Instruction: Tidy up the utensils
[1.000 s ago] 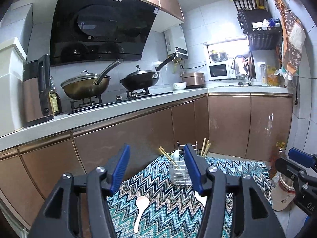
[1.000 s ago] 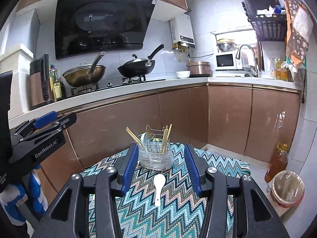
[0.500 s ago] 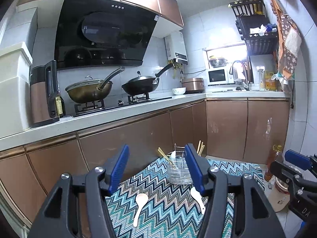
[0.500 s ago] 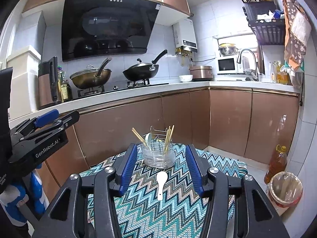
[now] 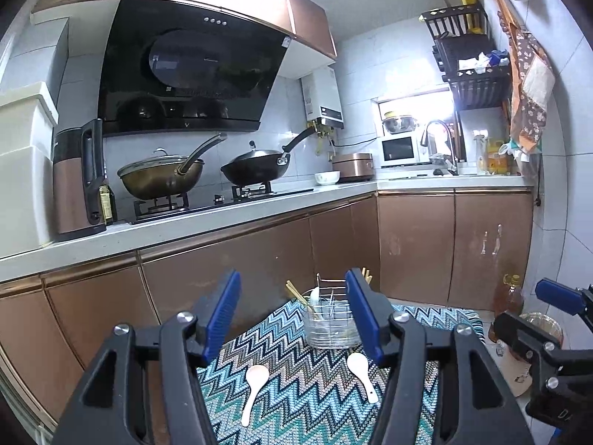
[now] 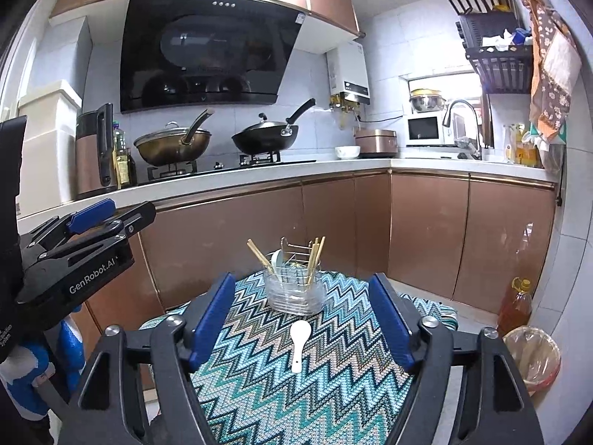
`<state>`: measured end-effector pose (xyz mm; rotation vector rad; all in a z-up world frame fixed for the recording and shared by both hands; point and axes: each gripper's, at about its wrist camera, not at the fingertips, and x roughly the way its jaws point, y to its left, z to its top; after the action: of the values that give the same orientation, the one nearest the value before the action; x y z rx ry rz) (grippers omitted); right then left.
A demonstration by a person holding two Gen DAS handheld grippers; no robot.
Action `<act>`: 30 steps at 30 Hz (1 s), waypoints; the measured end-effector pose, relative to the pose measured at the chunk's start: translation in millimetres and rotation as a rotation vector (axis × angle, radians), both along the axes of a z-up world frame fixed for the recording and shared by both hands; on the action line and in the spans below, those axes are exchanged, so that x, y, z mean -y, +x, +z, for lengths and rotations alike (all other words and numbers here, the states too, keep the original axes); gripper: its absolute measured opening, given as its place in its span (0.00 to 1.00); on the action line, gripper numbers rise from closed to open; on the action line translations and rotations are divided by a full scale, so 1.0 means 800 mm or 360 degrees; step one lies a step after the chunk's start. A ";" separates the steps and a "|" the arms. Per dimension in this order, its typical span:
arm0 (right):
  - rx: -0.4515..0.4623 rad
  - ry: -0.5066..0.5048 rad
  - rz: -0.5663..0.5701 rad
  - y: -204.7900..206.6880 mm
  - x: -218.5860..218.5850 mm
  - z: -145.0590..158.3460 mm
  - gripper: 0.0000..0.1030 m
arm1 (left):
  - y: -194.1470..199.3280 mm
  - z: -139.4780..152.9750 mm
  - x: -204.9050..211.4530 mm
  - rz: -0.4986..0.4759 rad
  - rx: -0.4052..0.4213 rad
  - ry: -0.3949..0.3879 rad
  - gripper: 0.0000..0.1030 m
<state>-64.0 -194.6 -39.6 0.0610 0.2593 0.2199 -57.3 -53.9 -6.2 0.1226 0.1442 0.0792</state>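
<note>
Left gripper parted, caddy half-hidden

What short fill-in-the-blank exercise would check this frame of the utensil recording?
1. The number of spoons lying loose on the zigzag cloth is ____.
2. The chopsticks stand in the clear ____.
3. The jaws of the left gripper and the right gripper are both ____.
4. Right of the pale wooden spoon lies a spoon coloured ____.

Answers: two; holder; open; white
</note>
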 end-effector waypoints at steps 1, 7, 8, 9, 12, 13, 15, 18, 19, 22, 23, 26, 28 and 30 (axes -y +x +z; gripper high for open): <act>0.0001 0.0004 -0.0006 0.000 0.002 0.000 0.74 | 0.001 -0.001 0.003 -0.0006 0.0001 0.0005 0.55; -0.0008 0.0027 -0.0056 0.005 0.016 -0.007 0.86 | 0.006 -0.005 0.014 -0.0054 0.0012 0.0010 0.55; -0.0007 0.0027 -0.0061 0.006 0.018 -0.008 0.89 | 0.006 -0.006 0.016 -0.0061 0.0017 0.0013 0.55; -0.0006 0.0027 -0.0073 0.007 0.019 -0.009 0.94 | 0.006 -0.007 0.017 -0.0063 0.0030 0.0020 0.55; 0.0011 0.0045 -0.0087 0.010 0.024 -0.009 1.00 | 0.005 -0.007 0.018 -0.0082 0.0050 0.0037 0.55; 0.0027 0.0057 -0.0086 0.011 0.024 -0.009 1.00 | 0.006 -0.007 0.017 -0.0086 0.0053 0.0042 0.55; 0.0042 0.0062 -0.0090 0.014 0.024 -0.010 1.00 | 0.007 -0.007 0.017 -0.0083 0.0055 0.0052 0.55; 0.0088 0.0063 -0.0094 0.016 0.023 -0.011 1.00 | 0.010 -0.006 0.013 -0.0073 0.0055 0.0041 0.55; 0.0101 0.0068 -0.0087 0.015 0.023 -0.012 1.00 | 0.011 -0.007 0.013 -0.0071 0.0055 0.0035 0.55; 0.0142 0.0081 -0.0079 0.015 0.025 -0.011 1.00 | 0.014 -0.008 0.012 -0.0061 0.0044 0.0032 0.55; 0.0154 0.0076 -0.0079 0.015 0.025 -0.011 1.00 | 0.015 -0.007 0.013 -0.0063 0.0037 0.0035 0.55; 0.0169 0.0075 -0.0059 0.017 0.026 -0.007 1.00 | 0.017 -0.006 0.015 -0.0066 0.0021 0.0045 0.60; 0.0194 0.0082 -0.0049 0.015 0.026 -0.005 1.00 | 0.018 -0.004 0.016 -0.0081 0.0022 0.0043 0.62; 0.0206 0.0070 -0.0036 0.013 0.024 -0.005 1.00 | 0.018 -0.004 0.018 -0.0088 0.0020 0.0040 0.63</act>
<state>-53.7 -213.7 -43.3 0.0928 0.1251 0.2064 -42.8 -68.0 -9.0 0.1512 0.1270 0.0270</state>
